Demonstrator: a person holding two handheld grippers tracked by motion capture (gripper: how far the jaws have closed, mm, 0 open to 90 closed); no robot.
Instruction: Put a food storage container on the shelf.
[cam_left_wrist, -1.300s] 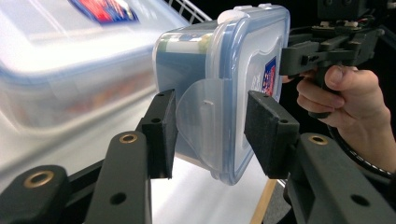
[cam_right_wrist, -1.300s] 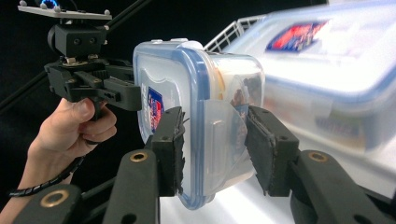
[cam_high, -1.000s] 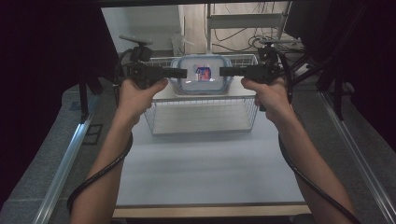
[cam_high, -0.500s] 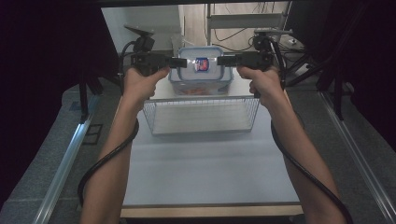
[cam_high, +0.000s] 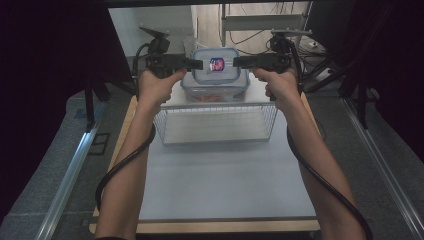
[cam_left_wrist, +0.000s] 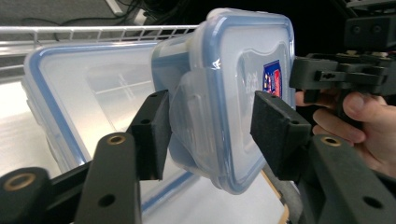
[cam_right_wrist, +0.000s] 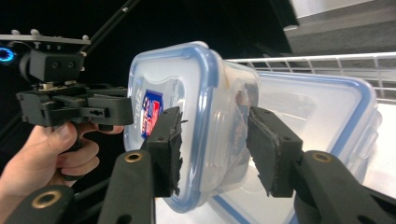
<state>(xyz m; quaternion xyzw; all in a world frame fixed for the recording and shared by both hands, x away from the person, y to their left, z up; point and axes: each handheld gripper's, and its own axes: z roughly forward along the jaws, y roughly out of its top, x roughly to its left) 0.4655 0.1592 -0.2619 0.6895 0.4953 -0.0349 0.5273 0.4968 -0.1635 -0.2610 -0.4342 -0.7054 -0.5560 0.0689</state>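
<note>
A small clear container (cam_high: 216, 67) with a blue-rimmed lid and a red-and-blue sticker hangs over a larger clear container (cam_high: 215, 94) beyond the wire basket. My left gripper (cam_high: 197, 64) reaches its left end, my right gripper (cam_high: 239, 62) its right end. In the left gripper view the small container (cam_left_wrist: 224, 93) lies between the jaws of my left gripper (cam_left_wrist: 215, 135), which have just been opening, a thin gap at the lid-side pad. In the right gripper view my right gripper (cam_right_wrist: 217, 147) presses its pads on the small container's (cam_right_wrist: 196, 93) lid and base. The larger container's lid (cam_right_wrist: 317, 107) lies behind.
A wire basket (cam_high: 215, 106) stands on the pale table (cam_high: 220, 180) just in front of the containers. Shelf legs and cables crowd the floor behind. Dark frames flank both sides of the table.
Both hands have carried the small container away from me, from above the basket's far rim to above the larger container. The left jaws stand wider now.
</note>
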